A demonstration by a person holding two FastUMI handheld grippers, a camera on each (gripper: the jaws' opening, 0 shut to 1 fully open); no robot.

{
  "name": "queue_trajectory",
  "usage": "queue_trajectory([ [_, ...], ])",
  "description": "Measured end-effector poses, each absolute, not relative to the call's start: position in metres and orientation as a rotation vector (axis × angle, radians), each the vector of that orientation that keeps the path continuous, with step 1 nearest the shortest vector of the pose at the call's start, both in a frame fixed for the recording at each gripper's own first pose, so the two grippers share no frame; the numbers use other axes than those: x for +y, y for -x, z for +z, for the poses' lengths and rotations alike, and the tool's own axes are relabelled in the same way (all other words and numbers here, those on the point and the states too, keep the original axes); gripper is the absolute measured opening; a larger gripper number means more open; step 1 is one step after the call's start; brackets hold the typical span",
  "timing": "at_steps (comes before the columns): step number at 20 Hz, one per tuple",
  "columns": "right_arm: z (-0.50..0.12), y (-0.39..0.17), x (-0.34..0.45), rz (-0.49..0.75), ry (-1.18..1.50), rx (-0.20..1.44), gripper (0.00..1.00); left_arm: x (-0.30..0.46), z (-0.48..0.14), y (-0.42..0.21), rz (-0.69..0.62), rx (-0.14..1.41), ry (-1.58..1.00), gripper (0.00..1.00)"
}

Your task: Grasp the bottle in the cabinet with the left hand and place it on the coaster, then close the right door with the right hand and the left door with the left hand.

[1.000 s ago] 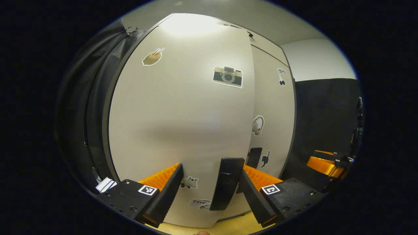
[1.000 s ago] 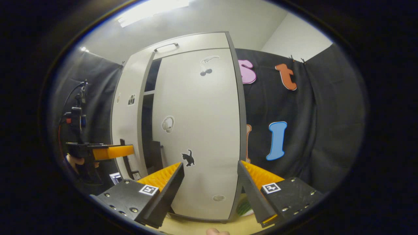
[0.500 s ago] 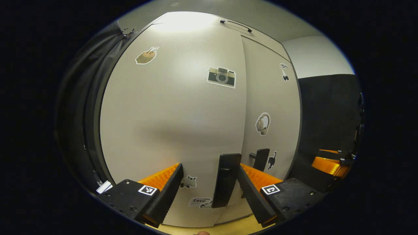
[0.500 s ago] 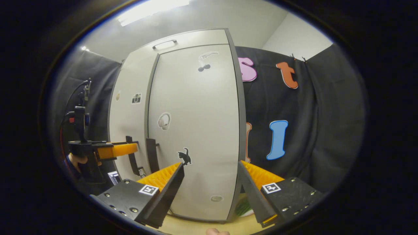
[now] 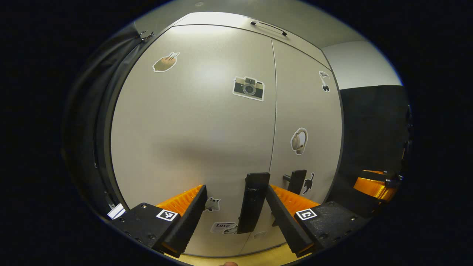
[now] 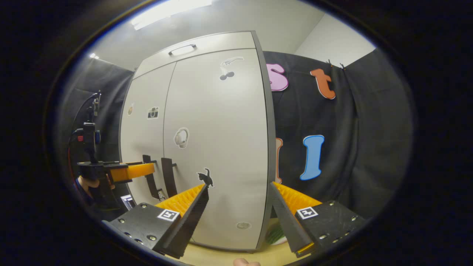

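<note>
Both cabinet doors are sitting shut, side by side.

The left claw (image 5: 235,207) is gaping wide open right in front of the left door (image 5: 192,140), with that door's dark handle (image 5: 253,201) showing between its fingers, and it is gripping nothing. The right claw (image 6: 238,205) is also hanging wide open and empty, facing the right door (image 6: 218,147). Something green is peeking out on the tabletop (image 6: 221,256) beside the cabinet; I cannot tell if it is the bottle.

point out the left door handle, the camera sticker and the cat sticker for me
left door handle (image 5: 252,202), left gripper view, middle of the bar.
camera sticker (image 5: 248,88), left gripper view, on its lens.
cat sticker (image 6: 205,178), right gripper view, on the cat's body.
</note>
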State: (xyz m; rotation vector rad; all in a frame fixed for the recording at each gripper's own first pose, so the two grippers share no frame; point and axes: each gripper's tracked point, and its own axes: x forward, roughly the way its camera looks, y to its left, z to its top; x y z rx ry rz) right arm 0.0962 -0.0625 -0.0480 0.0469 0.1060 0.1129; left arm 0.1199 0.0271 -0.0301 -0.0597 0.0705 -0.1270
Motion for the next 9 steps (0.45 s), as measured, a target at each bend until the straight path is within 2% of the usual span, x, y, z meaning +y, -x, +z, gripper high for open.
queue_trajectory([
  [4,-0.01,-0.075,-0.061,0.089,-0.05,0.052,0.99,0.025,0.014,-0.073,-0.089,0.01,0.014,0.95],
  [5,0.0,-0.067,-0.059,0.091,-0.065,0.041,0.99,0.022,0.026,-0.06,-0.084,-0.01,0.0,0.91],
  [7,0.013,-0.057,-0.057,0.094,-0.096,0.03,0.96,0.019,0.047,-0.037,-0.069,-0.041,-0.046,0.94],
  [9,0.023,-0.045,-0.057,0.093,-0.112,0.019,0.99,0.009,0.061,-0.017,-0.074,-0.067,-0.087,0.94],
])
